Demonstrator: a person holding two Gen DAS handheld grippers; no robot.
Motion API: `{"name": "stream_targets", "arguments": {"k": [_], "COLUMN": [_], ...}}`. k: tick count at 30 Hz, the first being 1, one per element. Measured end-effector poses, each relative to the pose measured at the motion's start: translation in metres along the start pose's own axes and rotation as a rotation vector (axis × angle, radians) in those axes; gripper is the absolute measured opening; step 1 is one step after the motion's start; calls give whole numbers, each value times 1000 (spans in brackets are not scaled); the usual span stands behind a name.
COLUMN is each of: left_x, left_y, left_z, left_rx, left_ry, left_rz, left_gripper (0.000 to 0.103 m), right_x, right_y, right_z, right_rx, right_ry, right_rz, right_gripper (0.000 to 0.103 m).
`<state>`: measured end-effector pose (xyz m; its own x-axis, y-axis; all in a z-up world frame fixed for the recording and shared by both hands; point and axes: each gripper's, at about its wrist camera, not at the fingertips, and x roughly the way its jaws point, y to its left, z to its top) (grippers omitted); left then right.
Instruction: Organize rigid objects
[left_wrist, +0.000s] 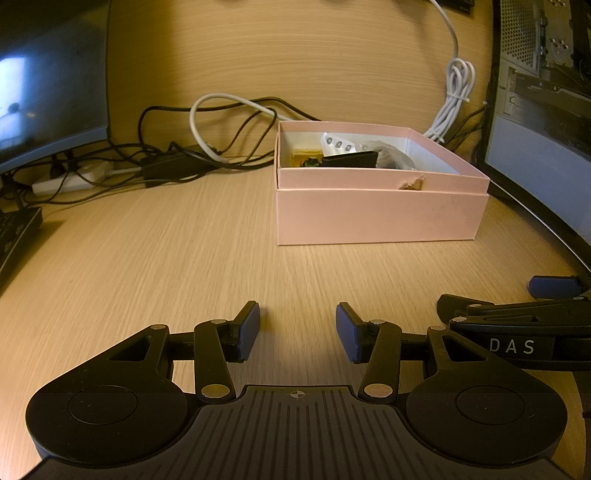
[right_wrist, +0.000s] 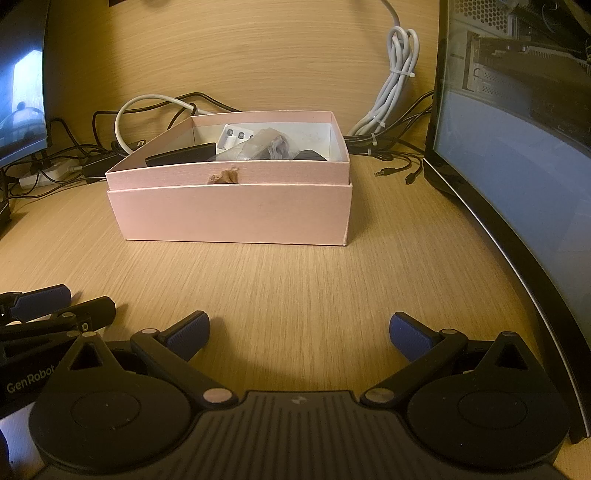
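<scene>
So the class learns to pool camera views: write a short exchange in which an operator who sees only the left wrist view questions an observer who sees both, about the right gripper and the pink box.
Operator: I see only the side of the right gripper. Is it holding anything?
Observer: No. It is open wide and empty, above bare table.
Operator: Does anything lie between the pink box and the curved monitor?
Observer: Yes. Loose cable plugs lie on the table there, apart from the box.
</scene>
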<state>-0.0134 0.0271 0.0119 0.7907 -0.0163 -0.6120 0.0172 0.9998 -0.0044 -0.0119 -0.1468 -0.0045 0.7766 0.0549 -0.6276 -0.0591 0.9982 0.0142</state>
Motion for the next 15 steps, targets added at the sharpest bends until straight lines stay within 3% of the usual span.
{"name": "stream_targets", "arguments": {"k": [15], "left_x": [0], "left_y": [0], "left_z": [0], "left_rx": [2], "left_ry": [0], "left_rz": [-3], "left_gripper": [51], "right_x": [1], "right_y": [0], "right_z": [0], "right_rx": [0], "right_ry": [0], "right_rz": [0], "right_gripper": [103]}}
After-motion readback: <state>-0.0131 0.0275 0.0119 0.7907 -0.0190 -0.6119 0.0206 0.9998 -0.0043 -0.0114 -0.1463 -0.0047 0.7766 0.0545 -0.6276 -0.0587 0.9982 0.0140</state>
